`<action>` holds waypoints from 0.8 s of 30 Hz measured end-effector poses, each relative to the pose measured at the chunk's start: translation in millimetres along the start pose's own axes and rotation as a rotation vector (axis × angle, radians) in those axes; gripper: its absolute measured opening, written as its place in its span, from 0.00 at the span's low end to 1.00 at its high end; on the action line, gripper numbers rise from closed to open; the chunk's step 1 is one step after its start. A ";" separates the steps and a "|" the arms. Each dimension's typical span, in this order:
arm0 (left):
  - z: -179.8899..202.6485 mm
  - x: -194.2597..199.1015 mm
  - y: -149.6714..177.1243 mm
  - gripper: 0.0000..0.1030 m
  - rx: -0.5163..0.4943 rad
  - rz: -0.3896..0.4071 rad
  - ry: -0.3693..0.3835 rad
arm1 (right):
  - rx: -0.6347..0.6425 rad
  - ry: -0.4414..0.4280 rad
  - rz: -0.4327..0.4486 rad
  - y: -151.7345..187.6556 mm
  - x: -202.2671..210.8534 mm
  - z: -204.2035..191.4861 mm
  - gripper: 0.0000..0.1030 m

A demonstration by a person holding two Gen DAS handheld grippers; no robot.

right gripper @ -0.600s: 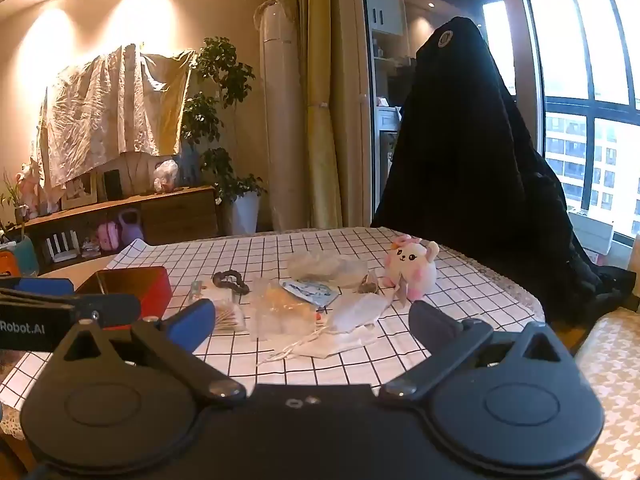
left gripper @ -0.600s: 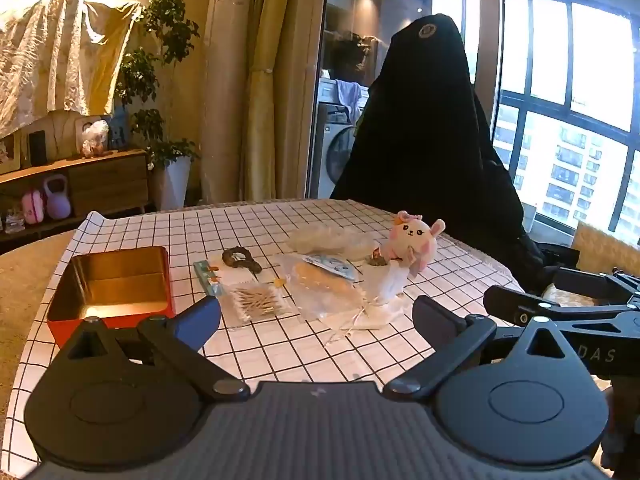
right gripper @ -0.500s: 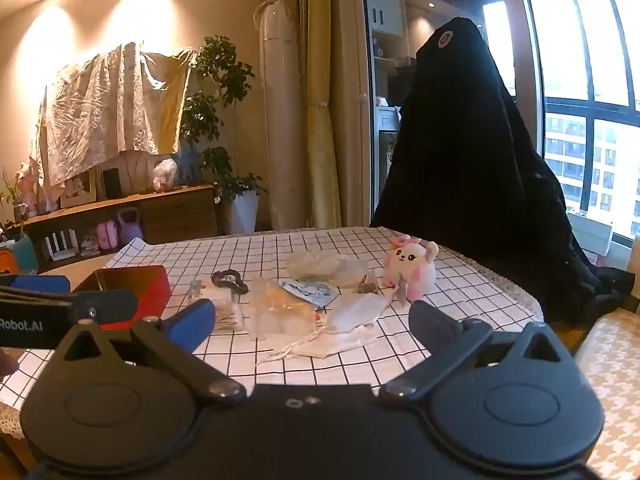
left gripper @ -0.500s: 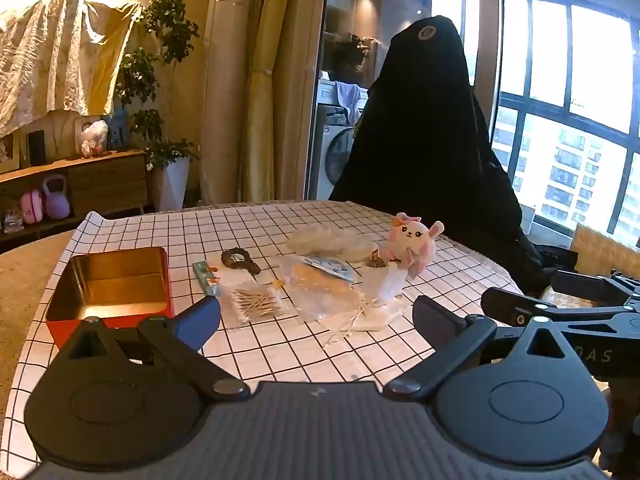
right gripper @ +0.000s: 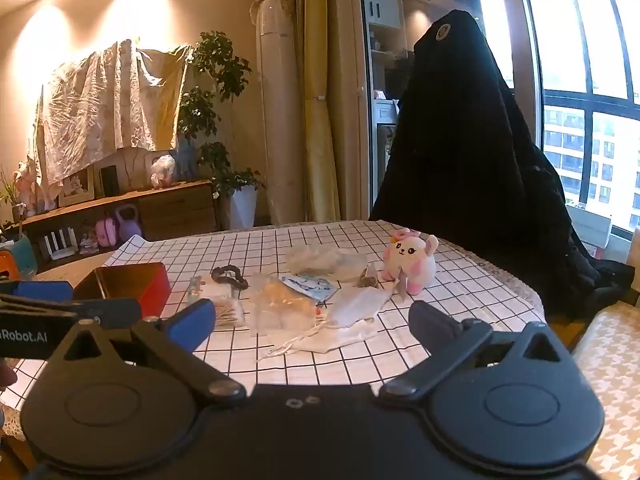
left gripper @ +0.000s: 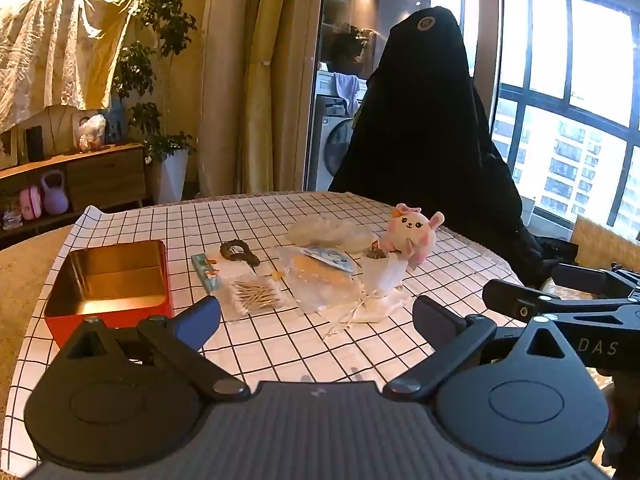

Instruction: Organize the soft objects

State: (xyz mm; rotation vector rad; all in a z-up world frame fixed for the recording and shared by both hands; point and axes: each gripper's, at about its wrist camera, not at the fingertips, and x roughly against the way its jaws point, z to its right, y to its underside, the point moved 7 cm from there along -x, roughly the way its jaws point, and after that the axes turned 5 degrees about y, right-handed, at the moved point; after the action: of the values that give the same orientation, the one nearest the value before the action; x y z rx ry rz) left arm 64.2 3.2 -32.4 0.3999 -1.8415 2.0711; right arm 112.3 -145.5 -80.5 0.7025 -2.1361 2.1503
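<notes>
Left wrist view shows nothing sorted: the red tin sits empty, while the plush bunny and bags lie on the table. Both grippers gape apart, empty.

Warm-lit wall far left with draped sheet, wooden sideboard, potted plant. Yellow curtains centre. Big bright windows right, black-draped shape in front.
</notes>
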 end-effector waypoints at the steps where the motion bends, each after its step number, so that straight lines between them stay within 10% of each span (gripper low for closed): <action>1: -0.1 -0.1 -0.6 1.00 0.000 -0.001 -0.002 | 0.001 0.001 0.000 0.1 -0.1 -0.2 1.00; 24: 0.6 2.5 -3.7 1.00 -0.013 0.005 -0.022 | -0.013 -0.003 0.004 -0.6 -0.2 0.7 0.99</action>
State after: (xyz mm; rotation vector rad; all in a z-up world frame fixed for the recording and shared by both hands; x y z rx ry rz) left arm 63.5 3.1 -28.0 0.4174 -1.8696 2.0648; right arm 112.8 -146.1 -80.0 0.7013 -2.1527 2.1371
